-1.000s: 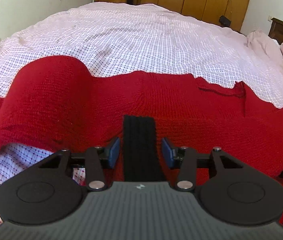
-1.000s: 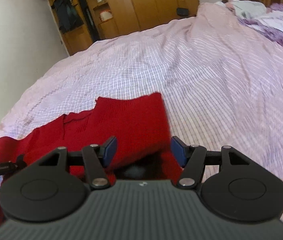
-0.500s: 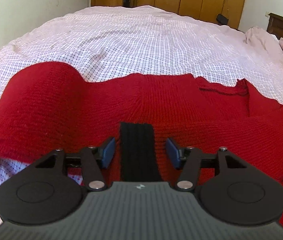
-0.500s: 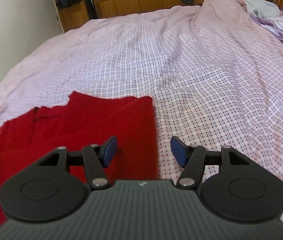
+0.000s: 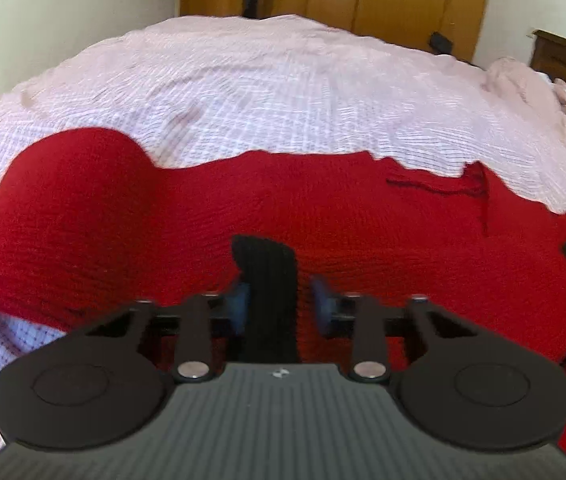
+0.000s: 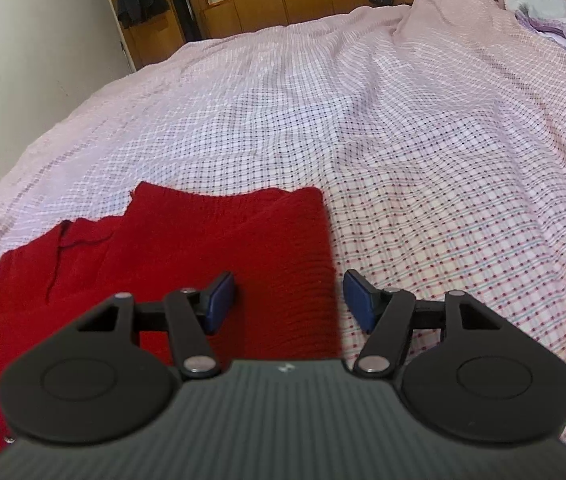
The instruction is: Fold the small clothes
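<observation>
While on bed (image 5: pixel 283 92), red knit (image 5: pixel 323 208), blk band (image 5: pixel 271 280)

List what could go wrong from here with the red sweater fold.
1. The left gripper has just been closing around the black ribbed band; a gap shows at the right pad, so the band may slip out when lifted.
2. The red sweater bulges at its left sleeve, so a fold may trap that hump.
3. The right gripper is open over the sweater's right edge and the checked bedsheet; closing there could pinch the sheet too.
</observation>
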Demonstrator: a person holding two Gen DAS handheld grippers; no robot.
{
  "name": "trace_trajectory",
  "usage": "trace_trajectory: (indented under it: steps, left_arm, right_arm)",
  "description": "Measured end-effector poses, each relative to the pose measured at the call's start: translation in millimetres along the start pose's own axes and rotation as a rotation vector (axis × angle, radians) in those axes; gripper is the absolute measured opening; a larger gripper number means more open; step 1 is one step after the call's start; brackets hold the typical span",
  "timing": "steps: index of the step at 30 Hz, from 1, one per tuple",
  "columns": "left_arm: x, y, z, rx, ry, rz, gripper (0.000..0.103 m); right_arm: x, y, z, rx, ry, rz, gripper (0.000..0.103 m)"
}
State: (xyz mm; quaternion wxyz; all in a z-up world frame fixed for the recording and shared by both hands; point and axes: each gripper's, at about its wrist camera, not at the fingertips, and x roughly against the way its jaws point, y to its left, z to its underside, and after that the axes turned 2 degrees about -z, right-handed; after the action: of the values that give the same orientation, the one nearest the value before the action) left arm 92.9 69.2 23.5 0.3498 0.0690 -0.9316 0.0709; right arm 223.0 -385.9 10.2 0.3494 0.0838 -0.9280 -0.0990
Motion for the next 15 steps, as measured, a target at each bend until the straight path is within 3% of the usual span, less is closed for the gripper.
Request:
trace_trajectory:
  steps: [3,5,11,15]
  left_arm:
    - [2,-4,-1,-0.004,-0.016,0.011,0.016]
    - [6,-7,-4,-0.022,-0.046,0.003,0.015]
    - [11,-13,-43,-0.023,-0.143,0.054,0.015]
    - [-4,-22,-71,-0.062,-0.188,0.022,0.015]
  right_arm:
    - [0,-2,2,-0.014,-0.019,-0.010,0.062]
    - [4,-4,3,-0.033,-0.054,-0.017,0.024]
    - [22,0,5,-0.029,-0.216,0.031,0.017]
    - [17,-1,1,-0.053,-0.259,0.089,0.016]
